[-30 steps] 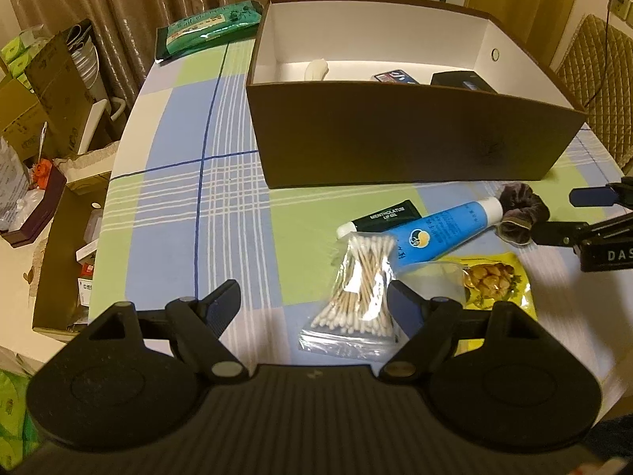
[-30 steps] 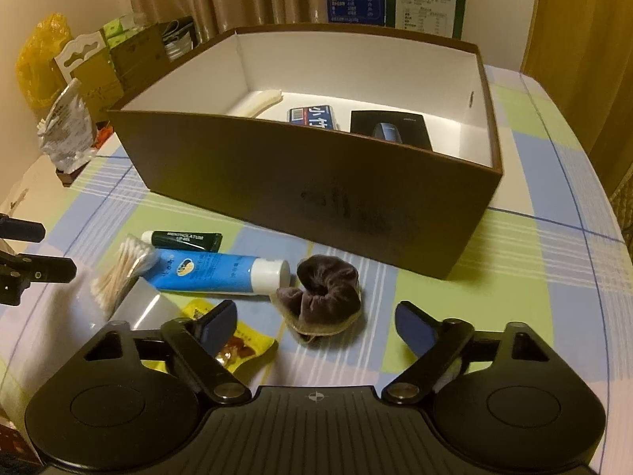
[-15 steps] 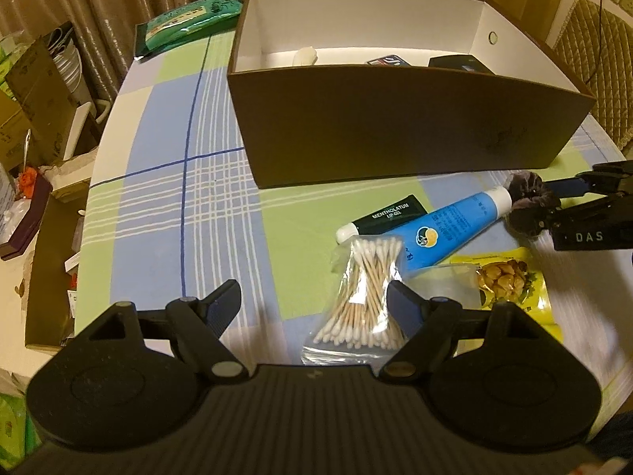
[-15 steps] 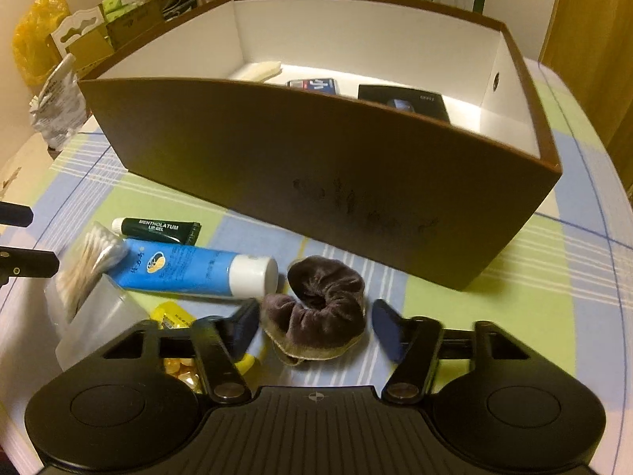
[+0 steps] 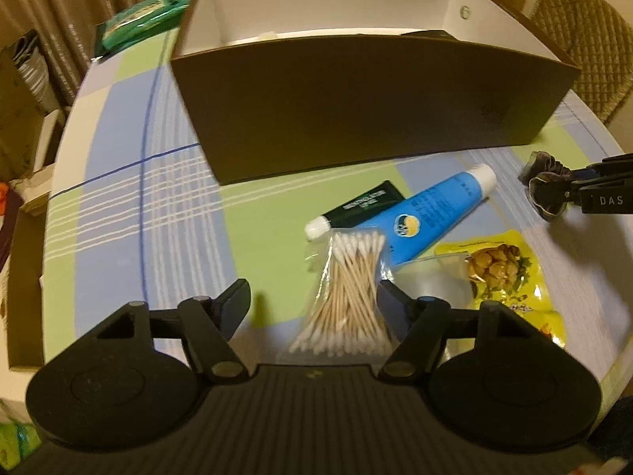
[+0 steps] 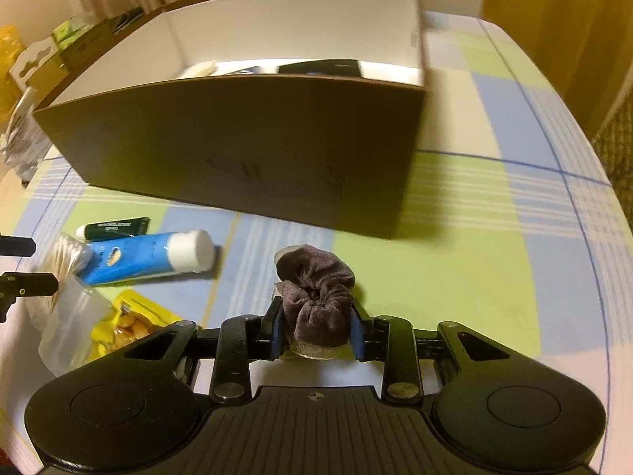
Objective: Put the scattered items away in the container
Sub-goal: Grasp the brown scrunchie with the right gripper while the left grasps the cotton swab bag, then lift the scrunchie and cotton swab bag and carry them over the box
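A brown open box [image 5: 356, 99] with white inner walls [image 6: 237, 134] stands on the checked tablecloth and holds a few items. My right gripper [image 6: 316, 330] is shut on a dark velvet scrunchie [image 6: 316, 297], also seen in the left wrist view [image 5: 544, 188]. My left gripper [image 5: 312, 301] is open, low over a bag of cotton swabs [image 5: 348, 281]. A blue tube [image 5: 427, 213], a dark green tube [image 5: 356, 208] and a yellow snack packet [image 5: 502, 273] lie in front of the box.
A green packet [image 5: 146, 25] lies at the table's far left corner. Cardboard boxes [image 5: 23, 79] stand beside the table on the left. A quilted chair [image 5: 585, 39] is at the right. The table edge [image 5: 59, 182] curves close on the left.
My right gripper has closed on the scrunchie. My left gripper has moved forward and lower toward the cotton swabs, still open.
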The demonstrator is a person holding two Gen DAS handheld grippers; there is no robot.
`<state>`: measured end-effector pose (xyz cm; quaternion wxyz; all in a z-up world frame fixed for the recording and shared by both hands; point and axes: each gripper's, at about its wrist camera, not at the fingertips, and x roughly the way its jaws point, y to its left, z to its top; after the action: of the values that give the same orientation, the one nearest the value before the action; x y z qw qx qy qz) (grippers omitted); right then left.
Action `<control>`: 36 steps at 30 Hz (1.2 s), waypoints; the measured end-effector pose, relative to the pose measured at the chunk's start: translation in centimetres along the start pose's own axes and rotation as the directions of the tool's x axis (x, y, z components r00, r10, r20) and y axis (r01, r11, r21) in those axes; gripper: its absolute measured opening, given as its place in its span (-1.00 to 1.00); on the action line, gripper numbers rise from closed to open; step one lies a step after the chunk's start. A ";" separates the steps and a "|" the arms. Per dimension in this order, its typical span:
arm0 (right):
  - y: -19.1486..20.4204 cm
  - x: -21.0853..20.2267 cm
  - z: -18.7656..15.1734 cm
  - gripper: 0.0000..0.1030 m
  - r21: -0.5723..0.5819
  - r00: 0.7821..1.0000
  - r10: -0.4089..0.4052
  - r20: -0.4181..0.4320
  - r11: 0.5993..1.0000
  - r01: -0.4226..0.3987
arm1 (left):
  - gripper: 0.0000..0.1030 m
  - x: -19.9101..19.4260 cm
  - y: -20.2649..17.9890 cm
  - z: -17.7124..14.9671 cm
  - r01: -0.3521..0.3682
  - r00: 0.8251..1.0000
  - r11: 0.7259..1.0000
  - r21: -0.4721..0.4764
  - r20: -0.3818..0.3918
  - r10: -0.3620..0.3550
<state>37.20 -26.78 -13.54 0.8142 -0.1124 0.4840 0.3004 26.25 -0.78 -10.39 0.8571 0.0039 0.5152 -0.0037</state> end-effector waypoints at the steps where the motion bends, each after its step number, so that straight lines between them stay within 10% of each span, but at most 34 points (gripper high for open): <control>1: -0.3 -0.2 -0.2 -0.43 0.011 1.000 -0.005 0.000 1.000 0.005 | 0.25 0.2 0.0 0.1 0.004 1.000 1.000 0.005 -0.004 -0.004; 12: -1.1 -1.0 -0.9 -0.42 0.046 1.000 -0.020 0.001 0.999 0.020 | -0.60 0.7 -0.3 -0.4 0.095 0.996 0.994 0.048 -0.008 -0.094; 16: -1.1 -1.1 -1.2 -0.40 0.041 1.000 -0.010 0.006 0.999 0.010 | -0.59 -0.1 1.6 -1.8 0.070 0.997 0.997 0.012 -0.021 -0.070; 21: -1.2 -1.4 -1.4 0.27 0.057 0.999 -0.024 0.021 0.998 0.023 | -0.39 -0.7 3.6 -2.9 0.046 0.998 0.997 -0.057 -0.030 -0.048; 36: -0.9 -1.4 -1.0 0.39 0.031 0.999 -0.035 0.041 0.999 0.034 | -0.57 0.2 2.8 -2.9 -0.022 0.999 0.997 -0.069 -0.029 0.020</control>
<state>36.55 -28.52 -12.98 0.8308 -0.1023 0.4692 0.2813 23.87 2.05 -11.93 0.8493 -0.0204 0.5270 0.0231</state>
